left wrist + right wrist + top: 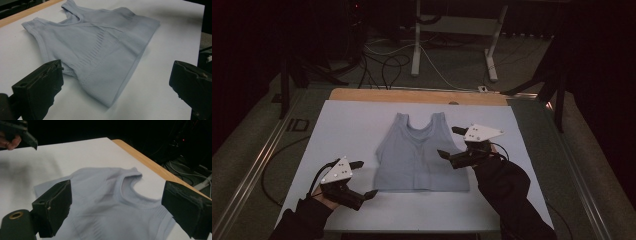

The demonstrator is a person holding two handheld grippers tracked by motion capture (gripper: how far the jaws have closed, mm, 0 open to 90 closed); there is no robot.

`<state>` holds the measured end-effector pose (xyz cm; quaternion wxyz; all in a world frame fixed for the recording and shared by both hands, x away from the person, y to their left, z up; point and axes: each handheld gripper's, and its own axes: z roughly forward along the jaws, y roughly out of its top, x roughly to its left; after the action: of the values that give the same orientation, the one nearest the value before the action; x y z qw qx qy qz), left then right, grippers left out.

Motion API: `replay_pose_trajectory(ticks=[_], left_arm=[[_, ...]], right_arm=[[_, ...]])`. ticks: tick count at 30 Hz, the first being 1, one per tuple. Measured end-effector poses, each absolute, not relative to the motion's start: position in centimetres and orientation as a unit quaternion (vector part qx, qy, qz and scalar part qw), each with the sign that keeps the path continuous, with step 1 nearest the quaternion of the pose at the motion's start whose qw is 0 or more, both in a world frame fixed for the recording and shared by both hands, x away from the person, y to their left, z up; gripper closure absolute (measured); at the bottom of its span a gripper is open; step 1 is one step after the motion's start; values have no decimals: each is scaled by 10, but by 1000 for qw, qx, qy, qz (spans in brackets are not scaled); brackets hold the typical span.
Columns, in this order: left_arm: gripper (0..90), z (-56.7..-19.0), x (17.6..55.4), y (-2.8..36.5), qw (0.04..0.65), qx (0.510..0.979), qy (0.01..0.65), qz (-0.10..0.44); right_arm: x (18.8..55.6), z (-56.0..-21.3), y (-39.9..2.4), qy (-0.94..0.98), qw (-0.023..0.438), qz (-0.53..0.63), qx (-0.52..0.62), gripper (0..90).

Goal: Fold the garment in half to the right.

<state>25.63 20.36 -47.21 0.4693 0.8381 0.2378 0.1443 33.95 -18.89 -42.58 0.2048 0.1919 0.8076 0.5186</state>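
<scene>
The left gripper (363, 178) hovers over the near left part of the worktop (357, 120), jaws spread wide and holding nothing. In the left gripper view its two black jaws stand far apart at the bottom corners, with the near left corner of a pale blue-grey tank top (100, 52) lying between them but farther off, not touched. A grey three-cornered plate (338, 170) sits on top of this gripper, and the person's left hand (324, 199) grips it from below in a dark sleeve.

The right gripper (448, 142) is at the garment's right edge, its jaws also wide apart and holding nothing. In the high view its jaw tips reach over the right armhole side of the tank top (419, 155); whether they touch the cloth I cannot tell. In the right gripper view the jaws frame the neckline and shoulder straps of the tank top (105, 202), and the left gripper (18, 133) shows at the far upper left.

The garment lies flat in the middle of the white worktop, straps toward the far side, hem toward the near side. A strip of wood (412, 96) edges the far side of the worktop. Beyond it, cables (387, 62) lie on the dark floor by white table legs (416, 45).
</scene>
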Motion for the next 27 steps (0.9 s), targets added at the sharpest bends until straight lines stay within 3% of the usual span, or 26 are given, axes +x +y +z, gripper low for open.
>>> replay_pose_trajectory(ticks=[13,27], left_arm=[[5,-465,258,193,465,834,247,164],[5,-471,261,178,446,815,311,199]], right_arm=[[368,-428,-159,811,199,514,196,96],[393,-429,-124,807,194,518,207,96]])
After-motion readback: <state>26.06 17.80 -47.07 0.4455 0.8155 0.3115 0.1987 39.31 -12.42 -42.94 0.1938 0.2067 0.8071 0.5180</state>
